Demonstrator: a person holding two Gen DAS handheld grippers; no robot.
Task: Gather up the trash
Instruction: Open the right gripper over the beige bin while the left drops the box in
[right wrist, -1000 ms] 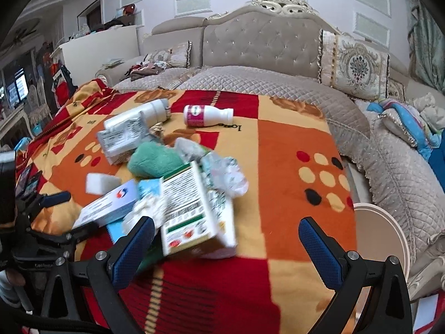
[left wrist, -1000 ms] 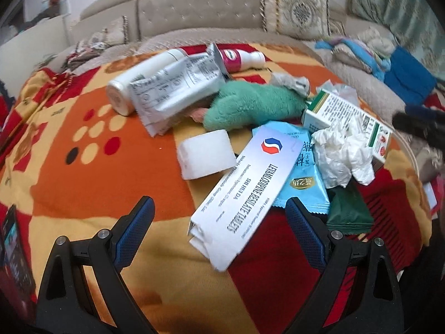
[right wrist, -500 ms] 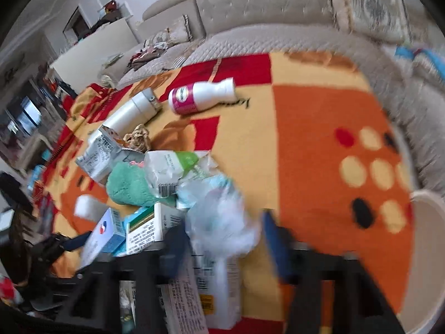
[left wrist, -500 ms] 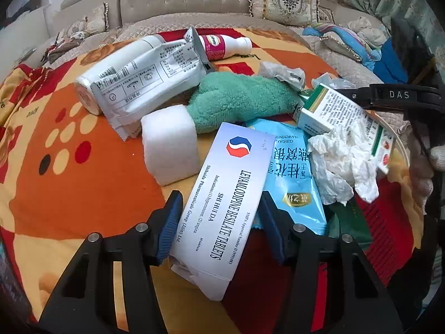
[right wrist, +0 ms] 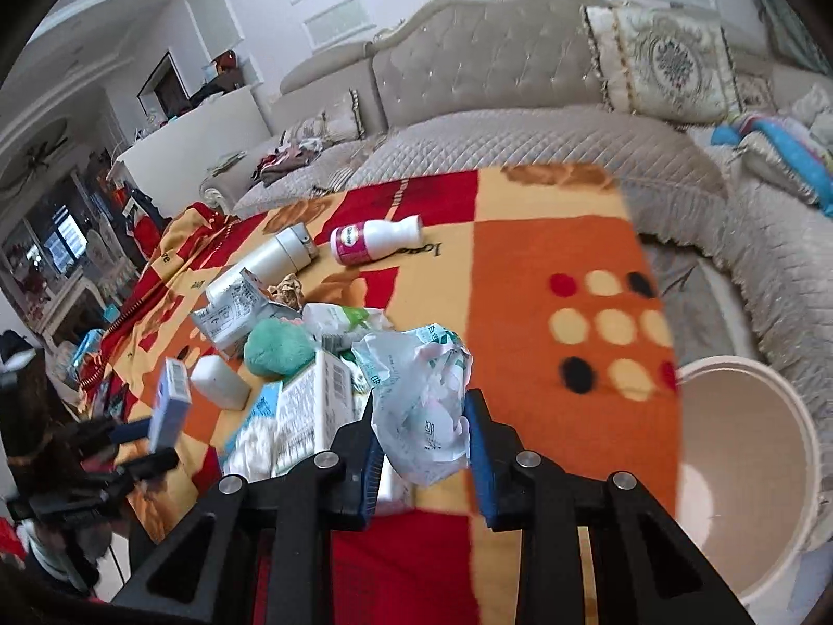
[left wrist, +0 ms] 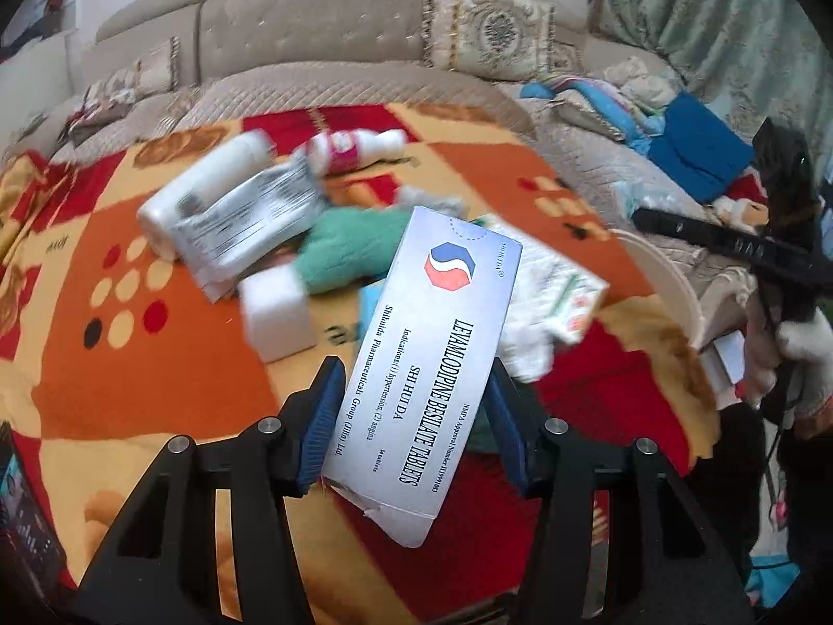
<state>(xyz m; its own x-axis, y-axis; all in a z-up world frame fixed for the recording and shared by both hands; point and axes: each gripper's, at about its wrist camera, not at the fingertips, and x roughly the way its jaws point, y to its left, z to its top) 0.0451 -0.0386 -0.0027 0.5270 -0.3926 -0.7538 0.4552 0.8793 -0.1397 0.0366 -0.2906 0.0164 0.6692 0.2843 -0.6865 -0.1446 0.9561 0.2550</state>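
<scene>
L gripper (left wrist: 414, 424) clamped on tablet box (left wrist: 432, 364), box tilted, lifted off blanket (left wrist: 172, 359). R gripper (right wrist: 421, 450) jaws just closed further, pinching crumpled wrapper (right wrist: 421, 401) above the pile. Rest of trash on blanket: pink bottle (right wrist: 372, 239), green cloth (right wrist: 278, 346). Bin (right wrist: 744, 474) to R, off blanket edge.

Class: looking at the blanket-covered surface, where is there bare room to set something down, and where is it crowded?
Free: the orange patch with dots between the trash pile and the quilted sofa, above the white bin. Crowded: the left-centre, around the green cloth, boxes and pink-labelled bottle.
</scene>
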